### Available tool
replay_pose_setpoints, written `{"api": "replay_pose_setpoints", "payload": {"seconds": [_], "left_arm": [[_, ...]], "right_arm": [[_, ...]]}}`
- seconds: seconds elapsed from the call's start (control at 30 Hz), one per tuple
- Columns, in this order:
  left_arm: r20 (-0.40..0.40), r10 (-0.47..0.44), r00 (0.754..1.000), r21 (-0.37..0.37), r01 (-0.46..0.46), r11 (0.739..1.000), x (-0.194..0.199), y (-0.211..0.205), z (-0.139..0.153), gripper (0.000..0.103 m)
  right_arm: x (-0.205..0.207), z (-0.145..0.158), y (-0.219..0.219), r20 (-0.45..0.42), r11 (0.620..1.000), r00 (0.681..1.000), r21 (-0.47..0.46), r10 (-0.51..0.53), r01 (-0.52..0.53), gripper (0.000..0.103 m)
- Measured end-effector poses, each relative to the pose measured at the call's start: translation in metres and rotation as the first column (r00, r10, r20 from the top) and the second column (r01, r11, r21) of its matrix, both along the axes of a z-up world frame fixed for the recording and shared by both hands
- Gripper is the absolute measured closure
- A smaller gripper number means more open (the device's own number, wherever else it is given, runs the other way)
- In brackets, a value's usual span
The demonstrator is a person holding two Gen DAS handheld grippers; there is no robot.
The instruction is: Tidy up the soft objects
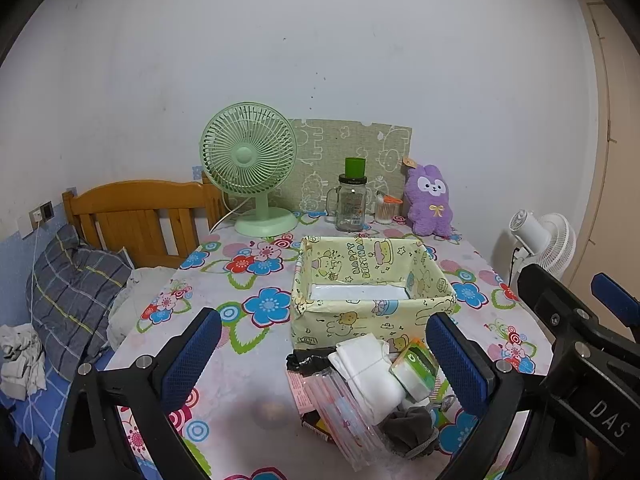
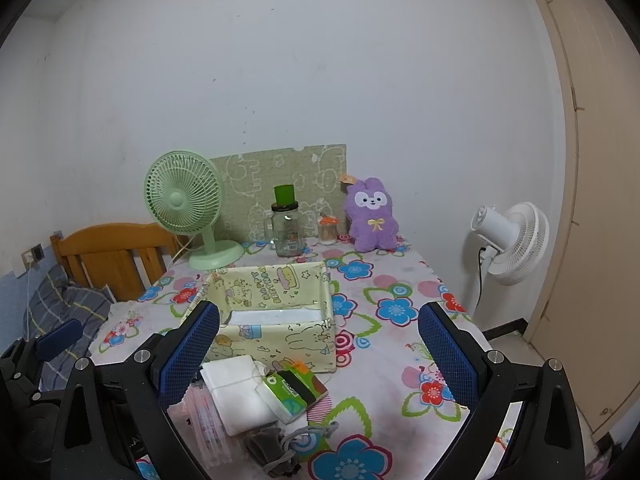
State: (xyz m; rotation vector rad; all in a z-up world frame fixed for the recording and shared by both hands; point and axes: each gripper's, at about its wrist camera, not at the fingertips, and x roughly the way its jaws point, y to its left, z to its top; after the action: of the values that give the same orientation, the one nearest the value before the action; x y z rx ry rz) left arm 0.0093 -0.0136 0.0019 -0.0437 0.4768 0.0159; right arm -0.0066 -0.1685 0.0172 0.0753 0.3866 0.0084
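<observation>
A pile of soft things lies on the flowered table in front of an empty yellow cartoon fabric box: a folded white cloth, a green tissue pack, a clear pack of pink items, a grey drawstring pouch and a black bag. My left gripper is open above the pile. My right gripper is open just right of the pile and also shows in the left view.
At the back of the table stand a green fan, a glass jar with green lid, a cotton swab jar and a purple plush rabbit. A bed is left, a white fan right.
</observation>
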Motion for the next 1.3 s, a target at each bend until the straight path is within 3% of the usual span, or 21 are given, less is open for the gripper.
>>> {"api": "replay_pose_setpoints", "payload": {"seconds": [1.3], "left_arm": [[-0.001, -0.006, 1.000, 0.002, 0.006, 1.000, 0.0026, -0.0067, -0.0002, 0.001]], "right_arm": [[0.0003, -0.0016, -0.0008, -0.004, 1.000, 1.000, 0.007, -0.002, 0.002, 0.002]]}}
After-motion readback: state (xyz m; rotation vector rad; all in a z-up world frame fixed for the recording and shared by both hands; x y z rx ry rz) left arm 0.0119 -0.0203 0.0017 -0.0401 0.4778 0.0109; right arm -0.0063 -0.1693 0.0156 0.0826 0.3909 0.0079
